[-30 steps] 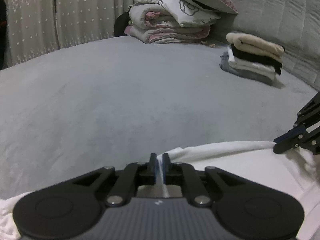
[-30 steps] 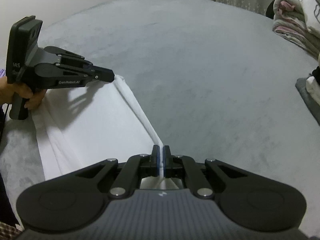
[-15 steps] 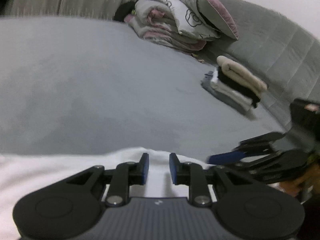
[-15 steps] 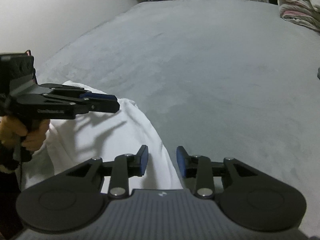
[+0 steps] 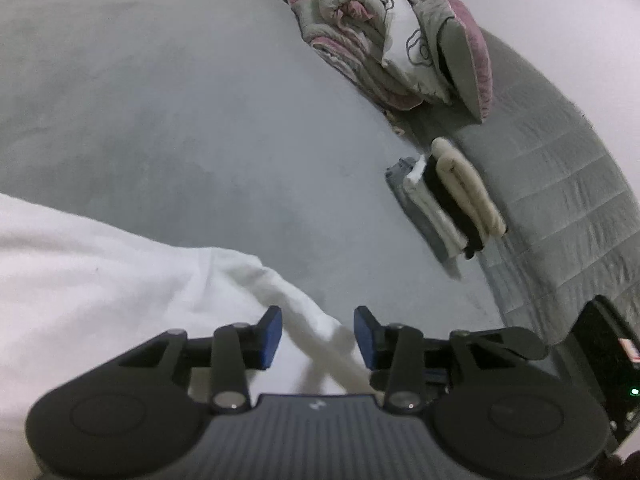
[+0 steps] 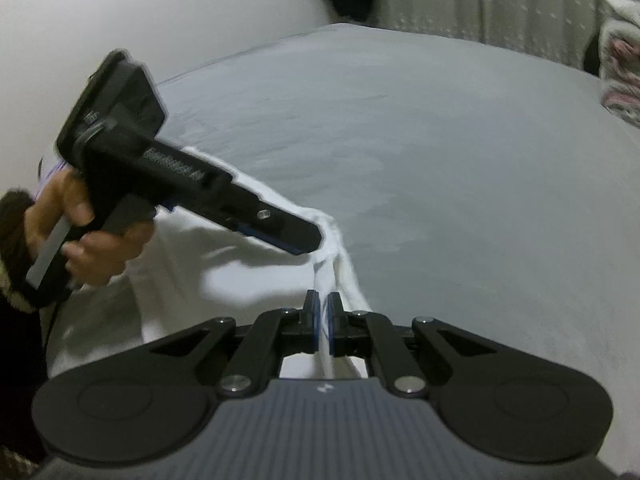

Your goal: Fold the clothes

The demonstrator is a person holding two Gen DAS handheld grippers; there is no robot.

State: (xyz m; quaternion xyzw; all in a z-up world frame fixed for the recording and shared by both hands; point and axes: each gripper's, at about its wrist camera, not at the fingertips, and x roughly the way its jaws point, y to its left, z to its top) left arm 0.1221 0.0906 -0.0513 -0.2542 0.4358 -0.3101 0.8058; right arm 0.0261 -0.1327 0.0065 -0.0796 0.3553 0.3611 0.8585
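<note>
On my left, the left gripper has its jaws opening — a ridge of the white garment runs between the blue pads, nothing pressing on it that I can see. The garment lies spread on the grey bed. Over on the right, the right gripper is pinched together on the garment's bunched edge — pads tight on the fabric.

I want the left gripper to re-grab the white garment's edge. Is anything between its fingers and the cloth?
Nothing visible. The left gripper is opening right over the white garment, whose ridge runs between its fingers. The right gripper pinches the same edge beside it.
</note>
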